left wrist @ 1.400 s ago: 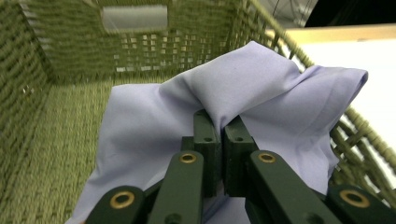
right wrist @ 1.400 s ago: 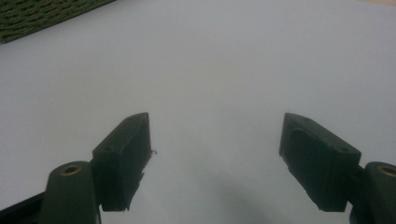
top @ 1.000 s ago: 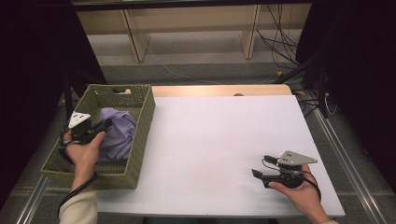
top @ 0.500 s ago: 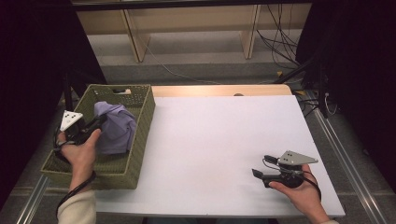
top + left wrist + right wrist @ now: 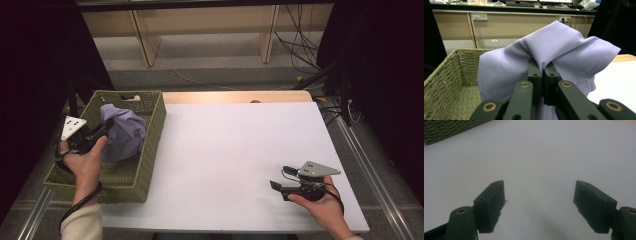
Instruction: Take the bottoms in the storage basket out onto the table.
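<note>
Lilac cloth (image 5: 122, 132): pinched in clenched left gripper (image 5: 541, 75), raised over woven basket (image 5: 150, 150) at worktop's (image 5: 240, 150) left; not yet laid out. Right gripper (image 5: 539, 205): released, empty, near right.

The left tongs (image 5: 98, 134) sit farther back and higher over the woven basket (image 5: 150, 150) than a second ago, and the lilac cloth (image 5: 122, 132) pinched in them now hangs lifted off the basket floor.

Lilac cloth (image 5: 122, 134), bunched, lifted over the green wicker basket (image 5: 149, 150).
</note>
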A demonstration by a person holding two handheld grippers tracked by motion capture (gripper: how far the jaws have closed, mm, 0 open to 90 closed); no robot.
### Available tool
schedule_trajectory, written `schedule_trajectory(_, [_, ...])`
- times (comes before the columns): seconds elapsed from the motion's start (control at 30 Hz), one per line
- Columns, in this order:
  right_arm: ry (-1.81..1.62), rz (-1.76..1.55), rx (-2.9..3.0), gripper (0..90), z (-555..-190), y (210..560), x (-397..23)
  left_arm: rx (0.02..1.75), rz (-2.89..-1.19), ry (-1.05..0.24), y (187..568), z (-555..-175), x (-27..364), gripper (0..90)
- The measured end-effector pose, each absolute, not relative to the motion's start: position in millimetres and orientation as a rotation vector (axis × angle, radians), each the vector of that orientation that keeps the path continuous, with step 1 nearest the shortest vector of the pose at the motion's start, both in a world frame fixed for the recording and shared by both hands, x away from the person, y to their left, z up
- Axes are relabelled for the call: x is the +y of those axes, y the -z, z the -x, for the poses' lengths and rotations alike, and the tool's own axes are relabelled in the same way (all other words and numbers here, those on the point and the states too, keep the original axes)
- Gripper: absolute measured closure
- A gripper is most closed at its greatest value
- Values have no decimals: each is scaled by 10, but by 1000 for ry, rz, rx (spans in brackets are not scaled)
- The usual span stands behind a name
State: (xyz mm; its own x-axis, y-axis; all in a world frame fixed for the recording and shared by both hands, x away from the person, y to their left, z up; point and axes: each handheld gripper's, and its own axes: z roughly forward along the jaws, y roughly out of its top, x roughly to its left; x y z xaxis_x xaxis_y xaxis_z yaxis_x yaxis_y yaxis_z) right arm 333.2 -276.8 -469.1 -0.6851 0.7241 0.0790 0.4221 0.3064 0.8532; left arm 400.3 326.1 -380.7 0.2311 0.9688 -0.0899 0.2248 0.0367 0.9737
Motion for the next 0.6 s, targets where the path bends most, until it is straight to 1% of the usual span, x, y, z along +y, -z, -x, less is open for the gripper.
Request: schedule_trajectory(0.6, [-1330, -1042, 2246, 260, -3332, 4686, -2782, 1195, -1399, -909, 3651, -3914, 3255, 856])
